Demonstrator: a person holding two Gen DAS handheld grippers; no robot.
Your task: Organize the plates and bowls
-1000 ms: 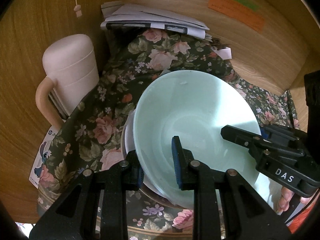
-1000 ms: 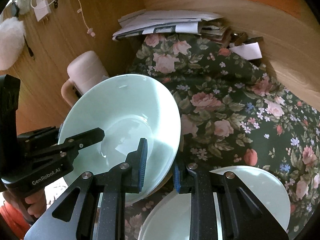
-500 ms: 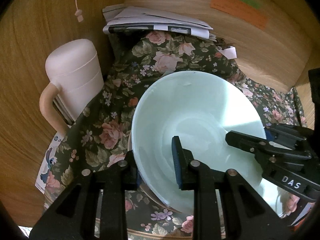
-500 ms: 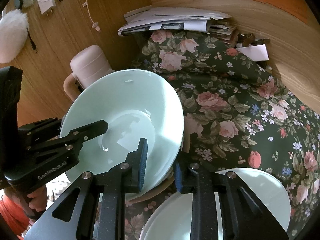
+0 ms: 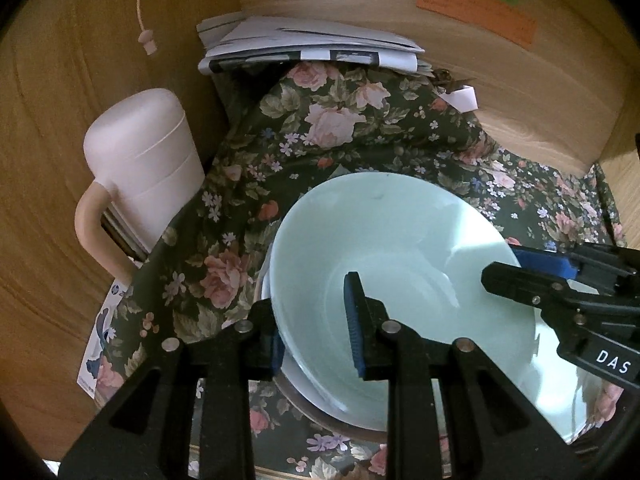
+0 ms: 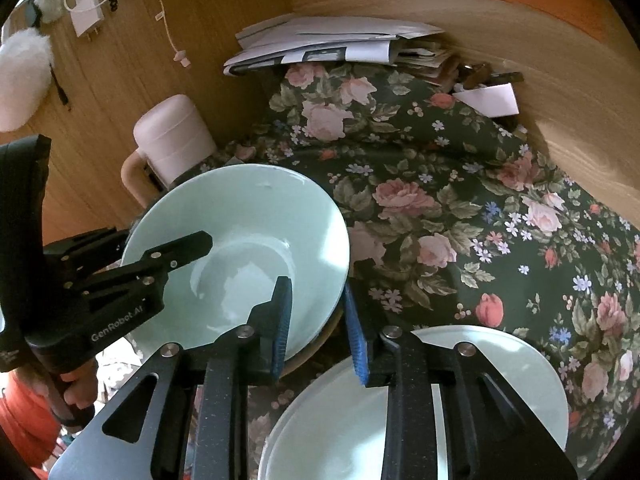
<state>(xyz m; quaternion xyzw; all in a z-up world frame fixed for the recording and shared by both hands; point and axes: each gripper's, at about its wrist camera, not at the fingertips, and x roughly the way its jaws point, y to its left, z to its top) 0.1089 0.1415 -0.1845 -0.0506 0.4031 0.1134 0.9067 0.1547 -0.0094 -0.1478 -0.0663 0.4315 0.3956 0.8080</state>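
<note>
A dark flowered cloth (image 6: 460, 184) covered the table, hemmed by wood walls (image 5: 60, 160) at the back and left. On it the pale green bowl (image 5: 392, 240) sat nested on a stack of other dishes, its rim tilted a little toward the back. Just to its right, in the right wrist view, lay a pale plate (image 6: 500, 364) flat on the cloth. A pink lidded jug (image 5: 140, 160) stood by the left wall, near the bowl but apart from it. A pile of papers (image 5: 308, 46) rested at the back corner.

The left gripper (image 5: 316, 324) straddled the bowl's near-left rim, one finger outside and one inside; whether the pads pressed the wall could not be told. The right gripper (image 6: 318, 324) straddled the bowl's right rim likewise, with slight gaps visible beside the rim, so its hold could not be told.
</note>
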